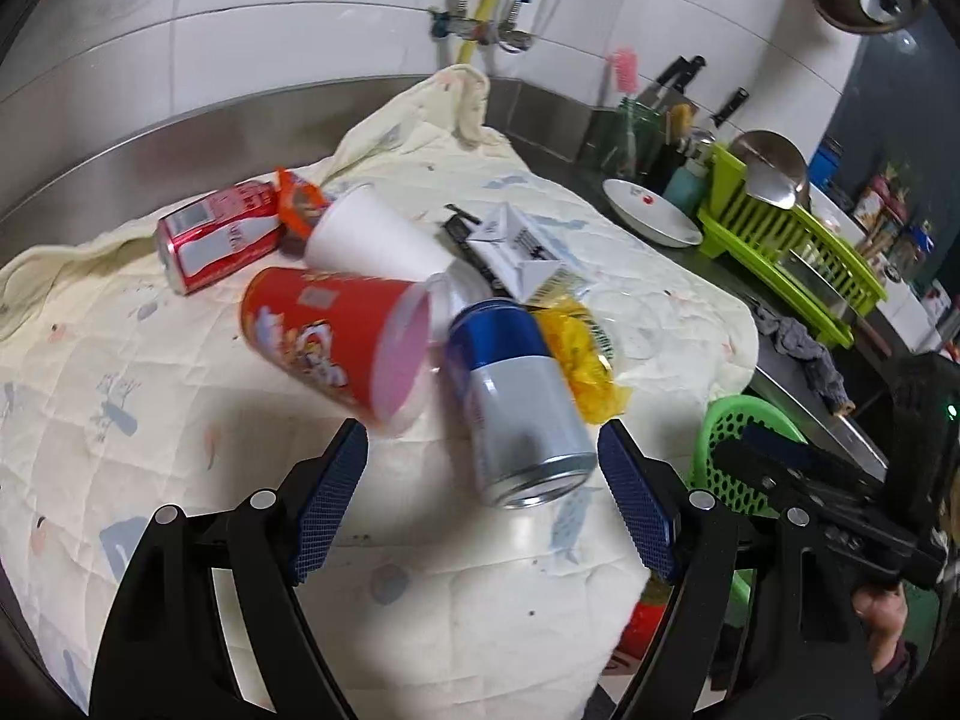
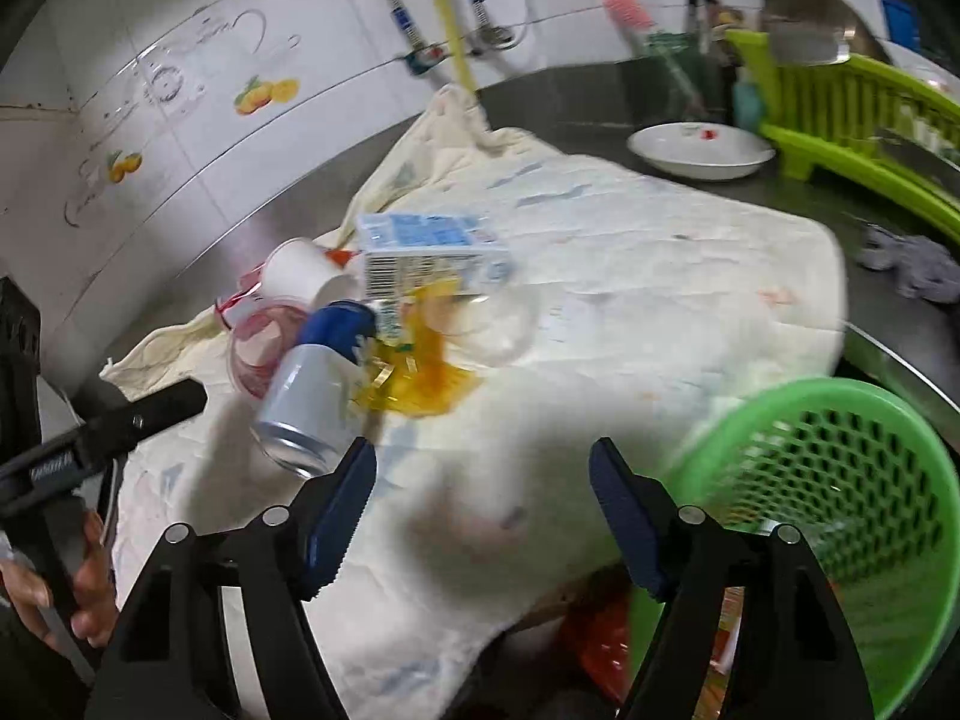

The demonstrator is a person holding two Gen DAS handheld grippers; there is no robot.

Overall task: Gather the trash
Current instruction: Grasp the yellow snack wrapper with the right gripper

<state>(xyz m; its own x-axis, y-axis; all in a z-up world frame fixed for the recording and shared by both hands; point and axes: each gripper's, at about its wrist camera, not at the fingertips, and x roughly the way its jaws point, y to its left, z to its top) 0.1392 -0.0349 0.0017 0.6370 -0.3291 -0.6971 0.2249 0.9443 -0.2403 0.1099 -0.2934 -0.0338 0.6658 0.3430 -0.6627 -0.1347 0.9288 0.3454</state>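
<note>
My left gripper (image 1: 483, 462) hung with its fingers (image 1: 327, 498) spread wide, gripping nothing; the blue-and-silver can (image 1: 516, 402) lay on its side on the quilted cloth (image 1: 150, 396) just ahead, between the fingertips but not touching them. My right gripper (image 2: 483, 480) was also spread, empty, over bare cloth. The green basket (image 2: 840, 480) sat just to its right. Red cup (image 1: 336, 336), white cup (image 1: 372, 234), red can (image 1: 210, 237), carton (image 2: 420, 246) and yellow wrapper (image 2: 420, 372) lay clustered beyond.
</note>
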